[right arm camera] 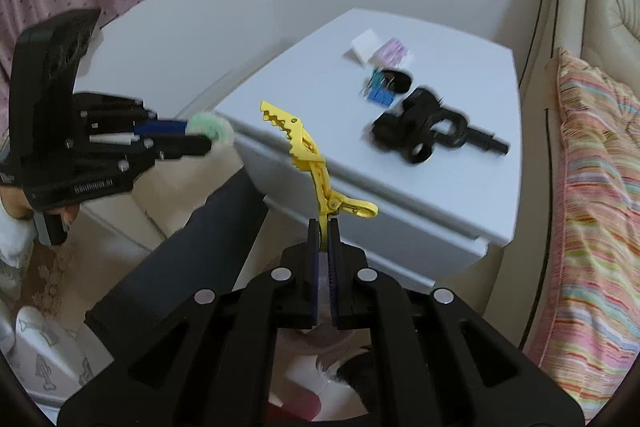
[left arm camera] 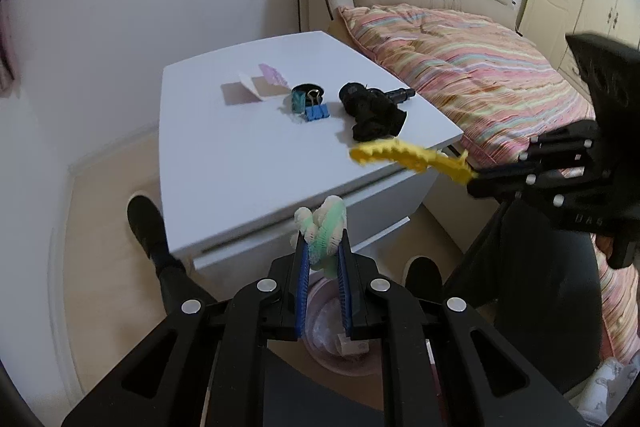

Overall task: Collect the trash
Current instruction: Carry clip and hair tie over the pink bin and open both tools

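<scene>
My left gripper (left arm camera: 322, 241) is shut on a crumpled green-and-white fuzzy scrap (left arm camera: 325, 227), held just off the front edge of the white bedside table (left arm camera: 240, 163). Under it sits a pink bin (left arm camera: 340, 347) with a pale liner. My right gripper (right arm camera: 324, 227) is shut on the handle end of a yellow toothed hair clip (right arm camera: 298, 143), which sticks up and away from the fingers. In the left wrist view the same yellow clip (left arm camera: 408, 155) hangs at the table's right front corner. The right wrist view shows the left gripper (right arm camera: 200, 141) with the fuzzy scrap (right arm camera: 212, 127) on the left.
On the table lie a black tangle of straps and a black tool (left arm camera: 372, 111), blue (left arm camera: 317, 112) and teal (left arm camera: 298, 101) binder clips, paper cards (left arm camera: 248, 89) and a pink scrap (left arm camera: 274, 75). A striped quilt (left arm camera: 480, 79) and beige sofa are on the right. A person's shoes (left arm camera: 146, 223) flank the bin.
</scene>
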`<state>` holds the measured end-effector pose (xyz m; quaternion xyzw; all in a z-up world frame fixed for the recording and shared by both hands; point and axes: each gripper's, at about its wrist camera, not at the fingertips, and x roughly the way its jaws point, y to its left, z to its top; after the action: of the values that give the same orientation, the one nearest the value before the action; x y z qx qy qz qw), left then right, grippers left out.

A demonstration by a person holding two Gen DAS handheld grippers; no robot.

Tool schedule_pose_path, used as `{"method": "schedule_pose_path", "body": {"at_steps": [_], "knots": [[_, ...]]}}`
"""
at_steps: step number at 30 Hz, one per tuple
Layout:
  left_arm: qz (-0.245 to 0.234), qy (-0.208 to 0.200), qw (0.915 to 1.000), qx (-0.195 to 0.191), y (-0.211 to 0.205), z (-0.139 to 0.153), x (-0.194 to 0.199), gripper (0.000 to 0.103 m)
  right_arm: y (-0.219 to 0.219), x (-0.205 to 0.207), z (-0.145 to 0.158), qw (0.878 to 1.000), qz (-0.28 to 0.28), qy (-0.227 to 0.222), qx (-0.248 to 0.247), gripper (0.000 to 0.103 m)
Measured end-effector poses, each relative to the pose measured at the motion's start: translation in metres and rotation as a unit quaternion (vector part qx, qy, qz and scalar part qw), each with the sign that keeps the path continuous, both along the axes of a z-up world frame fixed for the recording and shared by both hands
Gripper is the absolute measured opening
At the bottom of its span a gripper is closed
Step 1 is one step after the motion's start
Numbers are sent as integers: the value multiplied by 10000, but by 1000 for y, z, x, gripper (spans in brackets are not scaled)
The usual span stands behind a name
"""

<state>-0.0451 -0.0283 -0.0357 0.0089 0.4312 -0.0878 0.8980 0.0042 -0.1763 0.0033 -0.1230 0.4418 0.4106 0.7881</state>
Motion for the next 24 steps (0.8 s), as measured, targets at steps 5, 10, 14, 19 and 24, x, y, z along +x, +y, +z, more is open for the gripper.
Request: {"method": "schedule_pose_path", "body": {"at_steps": [5, 10, 14, 19, 24], "knots": [[195, -11, 9998, -63, 15, -1, -8, 13, 7, -10, -13, 9998, 139, 132, -57, 3], [270, -45, 9996, -96, 23, 1, -12, 13, 15, -16, -21, 9993, 299, 216, -103, 4], [282, -85, 9995, -127, 25, 2, -14, 13, 24, -17, -26, 9985, 463, 255, -148, 10], [215, -42, 9996, -165, 23, 0, -15, 13, 27, -15, -31, 9986, 403, 321, -75, 83], [45, 48, 9998, -185, 16, -3, -14, 13, 23, -11, -32, 9993, 150, 283, -168, 93]]}}
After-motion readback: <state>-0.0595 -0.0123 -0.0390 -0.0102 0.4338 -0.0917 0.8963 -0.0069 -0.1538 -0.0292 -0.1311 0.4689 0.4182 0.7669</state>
